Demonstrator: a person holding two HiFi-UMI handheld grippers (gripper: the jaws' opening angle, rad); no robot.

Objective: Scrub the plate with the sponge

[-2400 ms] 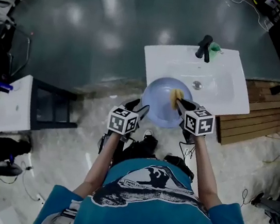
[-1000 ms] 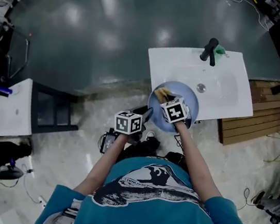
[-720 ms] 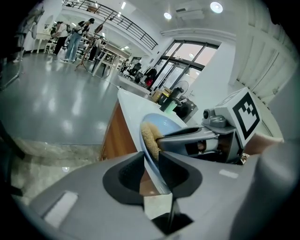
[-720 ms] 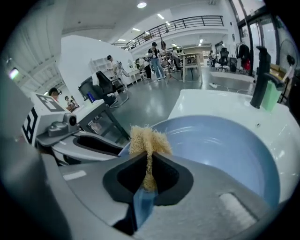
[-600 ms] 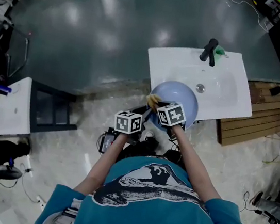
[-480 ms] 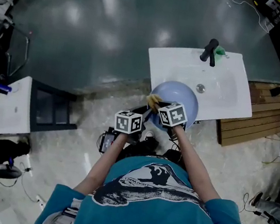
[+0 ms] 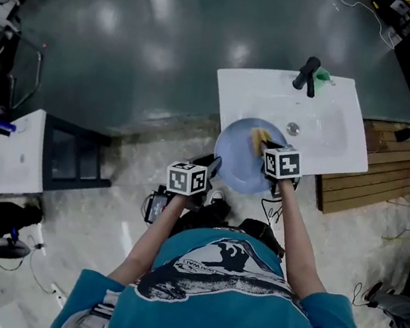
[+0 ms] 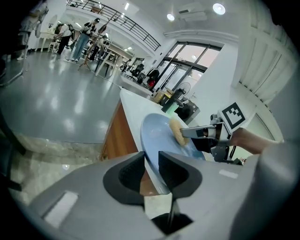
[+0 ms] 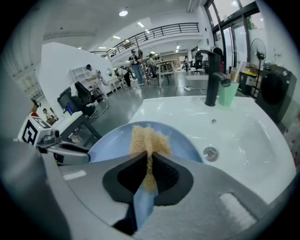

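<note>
A pale blue plate [image 7: 241,153] is held tilted over the front edge of the white sink [image 7: 326,116]. My left gripper [image 7: 210,169] is shut on the plate's near left rim [image 8: 151,154]. My right gripper [image 7: 263,144] is shut on a tan sponge [image 7: 257,138], which presses on the upper right part of the plate's face. In the right gripper view the sponge [image 9: 149,140] sticks out past the jaws onto the plate [image 9: 108,143]. From the left gripper view the sponge [image 8: 176,131] lies against the plate's [image 8: 157,136] far face, with the right gripper [image 8: 187,132] behind it.
A black tap [image 7: 305,72] and a green cup [image 7: 321,74] stand at the sink's back edge, and the drain [image 7: 293,127] lies just beyond the plate. Wooden slats [image 7: 376,166] lie right of the sink. A white table [image 7: 15,154] stands far left.
The right gripper has swept the sponge from the plate's left edge across to its upper right part. The plate has tipped slightly; the left gripper has stayed nearly still.
</note>
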